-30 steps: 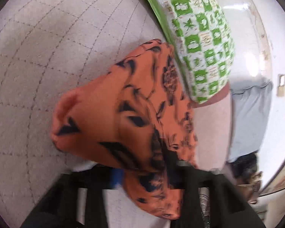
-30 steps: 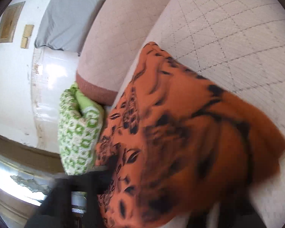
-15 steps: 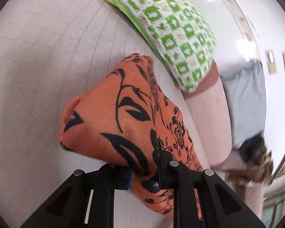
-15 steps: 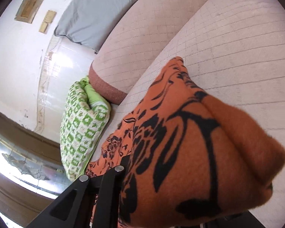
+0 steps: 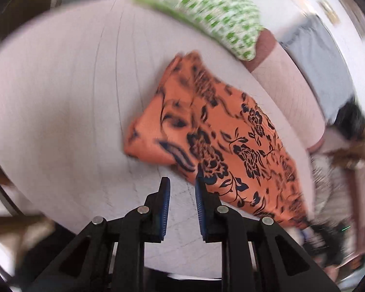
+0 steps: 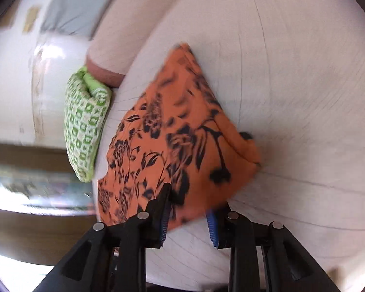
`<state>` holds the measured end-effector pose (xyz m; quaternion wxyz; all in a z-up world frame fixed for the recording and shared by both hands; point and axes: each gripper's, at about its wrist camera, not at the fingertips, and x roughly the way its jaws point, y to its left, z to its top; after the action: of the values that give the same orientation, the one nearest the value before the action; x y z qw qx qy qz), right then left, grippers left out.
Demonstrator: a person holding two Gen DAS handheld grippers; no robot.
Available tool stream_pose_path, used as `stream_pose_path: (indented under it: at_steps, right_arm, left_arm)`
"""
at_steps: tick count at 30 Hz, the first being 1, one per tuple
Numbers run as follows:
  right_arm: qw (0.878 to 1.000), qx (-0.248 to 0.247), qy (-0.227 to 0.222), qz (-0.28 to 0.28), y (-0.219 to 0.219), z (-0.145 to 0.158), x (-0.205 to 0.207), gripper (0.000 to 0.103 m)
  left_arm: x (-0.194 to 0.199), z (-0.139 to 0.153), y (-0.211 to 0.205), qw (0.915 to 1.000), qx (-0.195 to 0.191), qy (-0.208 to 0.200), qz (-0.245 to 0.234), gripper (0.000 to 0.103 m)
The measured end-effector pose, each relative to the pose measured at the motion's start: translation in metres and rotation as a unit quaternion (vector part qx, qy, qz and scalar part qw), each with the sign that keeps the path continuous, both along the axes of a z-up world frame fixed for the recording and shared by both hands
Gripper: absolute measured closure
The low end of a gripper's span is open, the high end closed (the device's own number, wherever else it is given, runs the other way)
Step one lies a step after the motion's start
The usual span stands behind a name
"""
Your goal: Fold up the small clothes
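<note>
The folded orange garment (image 5: 214,141) lay on the sofa seat (image 5: 60,112), beside the green cushion (image 5: 206,12). The left tool (image 5: 180,189) stood narrow and empty; the right tool (image 6: 189,202) was opening, releasing the cloth edge between its jaws.

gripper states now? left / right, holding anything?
Left gripper: narrow gap, nothing between the jaws, clear of the orange cloth.
Right gripper: jaws opening, cloth edge between them, no longer pinched.

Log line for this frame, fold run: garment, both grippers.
orange floral garment: folded, on cushion | left gripper: empty, beside garment | right gripper: opening, garment edge between jaws
</note>
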<state>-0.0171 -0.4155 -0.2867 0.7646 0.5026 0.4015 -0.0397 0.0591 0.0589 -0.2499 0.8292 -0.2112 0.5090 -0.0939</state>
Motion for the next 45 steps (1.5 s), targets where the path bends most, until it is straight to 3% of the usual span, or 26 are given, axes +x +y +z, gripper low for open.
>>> stream_pose_path:
  at_steps: [1,4,7,8,10,12,14,16,18,22,23,24,25,26,27,29,31,34,36,39,41,43,44,45]
  right_arm:
    - [1.000,-0.016,-0.009,0.009,0.002,0.013,-0.004,0.074]
    - [0.997,-0.061,-0.036,0.036,0.017,0.051,0.002,0.074]
    - [0.993,-0.109,-0.020,0.048,0.038,0.067,0.024,0.074]
    - [0.991,-0.124,-0.003,0.039,0.042,0.070,0.028,0.074]
    - [0.989,-0.146,-0.011,0.008,0.043,0.078,0.019,0.074]
    - [0.980,-0.193,-0.018,-0.034,0.043,0.091,0.006,0.074]
    - [0.970,-0.225,-0.042,-0.081,0.036,0.104,-0.010,0.074]
    - [0.969,-0.216,-0.077,-0.096,0.027,0.109,-0.018,0.074]
    - [0.974,-0.197,-0.079,-0.081,0.023,0.104,-0.007,0.073]
    - [0.994,-0.104,-0.017,-0.009,0.027,0.038,0.041,0.074]
    - [0.995,-0.097,0.027,0.006,0.030,0.007,0.052,0.074]
    - [0.995,-0.087,0.054,0.017,0.031,-0.018,0.057,0.074]
    - [0.997,-0.075,0.022,0.007,0.029,-0.034,0.049,0.080]
    - [0.997,-0.070,0.007,-0.006,0.026,-0.034,0.044,0.080]
    - [0.998,-0.055,0.007,-0.005,0.025,-0.031,0.040,0.077]
    - [0.997,-0.071,-0.015,0.026,0.027,-0.017,0.038,0.077]
    - [0.993,-0.097,-0.052,0.041,0.033,-0.004,0.031,0.076]
    - [0.989,-0.090,-0.085,0.076,0.048,0.002,0.037,0.076]
    - [0.987,-0.088,-0.095,0.095,0.062,0.003,0.041,0.076]
    - [0.977,-0.128,-0.102,0.136,0.092,0.007,0.052,0.076]
    - [0.970,-0.150,-0.063,0.182,0.114,-0.003,0.062,0.076]
    - [0.969,-0.134,-0.025,0.206,0.115,-0.021,0.067,0.076]
    - [0.974,-0.111,-0.034,0.193,0.108,-0.021,0.066,0.076]
    - [0.978,-0.085,-0.035,0.189,0.102,-0.022,0.065,0.076]
  left_arm:
    - [0.001,0.013,-0.004,0.9995,0.022,-0.020,-0.002,0.083]
    - [0.022,0.033,-0.016,0.9959,0.070,-0.056,0.002,0.065]
    - [0.050,0.020,-0.032,0.9887,0.135,-0.064,0.008,0.054]
    - [0.056,0.010,-0.034,0.9874,0.150,-0.049,0.001,0.048]
    - [0.072,-0.027,-0.036,0.9812,0.192,0.021,-0.005,0.048]
    - [0.069,-0.036,-0.036,0.9768,0.214,-0.006,-0.010,0.042]
    - [0.064,-0.037,-0.045,0.9663,0.255,-0.020,-0.030,0.040]
    - [0.064,-0.039,-0.047,0.9650,0.260,-0.018,-0.029,0.036]
    - [0.068,-0.039,-0.047,0.9658,0.258,-0.013,-0.024,0.034]
    - [0.066,-0.043,-0.049,0.9618,0.272,-0.021,-0.027,0.028]
    - [0.067,-0.046,-0.048,0.9621,0.272,-0.014,-0.020,0.019]
    - [0.068,-0.052,-0.049,0.9669,0.255,0.000,-0.011,0.016]
    - [0.068,-0.058,-0.032,0.9809,0.193,0.019,0.015,0.014]
    - [0.065,-0.060,-0.024,0.9863,0.160,0.021,0.031,0.011]
    - [0.063,-0.059,-0.022,0.9872,0.155,0.019,0.028,0.011]
    - [0.058,-0.054,-0.030,0.9822,0.187,0.020,0.007,0.010]
    - [0.051,-0.050,-0.033,0.9816,0.188,0.029,0.020,0.011]
    - [0.037,-0.043,-0.042,0.9794,0.192,0.043,0.045,0.011]
    - [0.027,-0.027,-0.068,0.9761,0.216,0.018,0.011,0.012]
    - [0.013,-0.002,-0.114,0.9600,0.274,-0.051,-0.029,0.011]
    - [0.011,0.003,-0.144,0.9549,0.283,-0.073,-0.053,0.011]
    - [0.021,-0.016,-0.165,0.9565,0.278,-0.025,-0.086,0.010]
    - [0.026,-0.035,-0.174,0.9530,0.284,0.023,-0.103,0.009]
    - [0.029,-0.058,-0.182,0.9437,0.303,0.071,-0.113,0.004]
